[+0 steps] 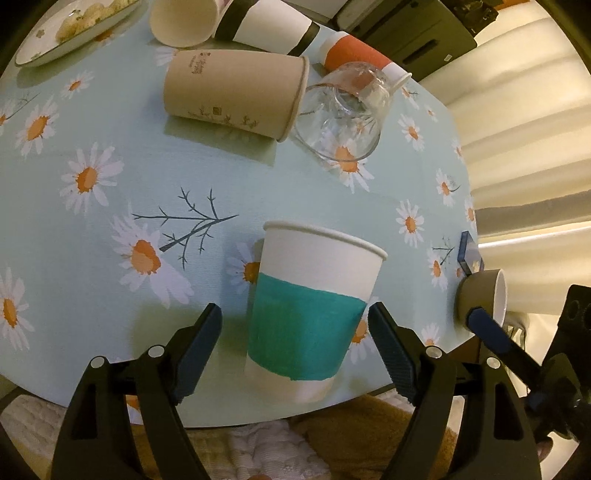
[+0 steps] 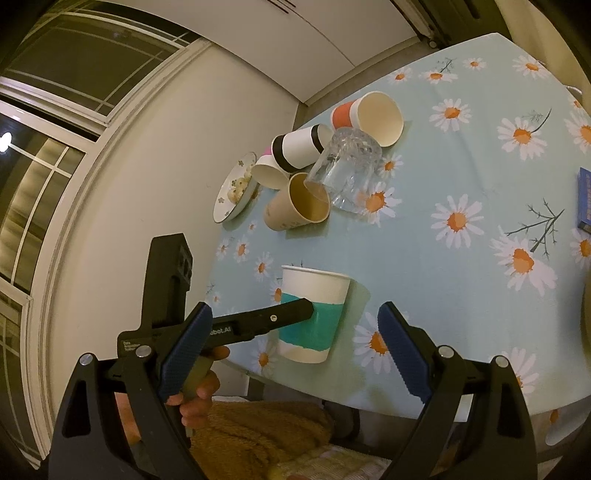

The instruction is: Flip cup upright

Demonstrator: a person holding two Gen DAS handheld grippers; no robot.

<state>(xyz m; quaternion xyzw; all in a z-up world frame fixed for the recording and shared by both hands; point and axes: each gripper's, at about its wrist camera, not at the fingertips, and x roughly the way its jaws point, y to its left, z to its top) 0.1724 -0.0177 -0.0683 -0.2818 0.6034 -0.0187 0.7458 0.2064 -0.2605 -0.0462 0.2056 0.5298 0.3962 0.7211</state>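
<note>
A white paper cup with a teal band [image 1: 310, 314] stands upright near the table's front edge; it also shows in the right wrist view [image 2: 314, 314]. My left gripper [image 1: 295, 347] is open, its fingers on either side of the cup, apart from it. My right gripper [image 2: 295, 343] is open and empty, above the table edge to the cup's right. A left gripper finger [image 2: 273, 319] crosses in front of the cup in the right wrist view.
Lying on their sides at the back are a brown paper cup [image 1: 236, 94], a clear glass [image 1: 343, 114], an orange-banded cup [image 1: 354, 55], a black-banded cup [image 1: 269, 26] and a white cup [image 1: 183, 20]. A plate [image 1: 74, 29] holds food. A blue box [image 2: 585, 199] lies right. The daisy tablecloth [image 1: 110, 229] covers the table.
</note>
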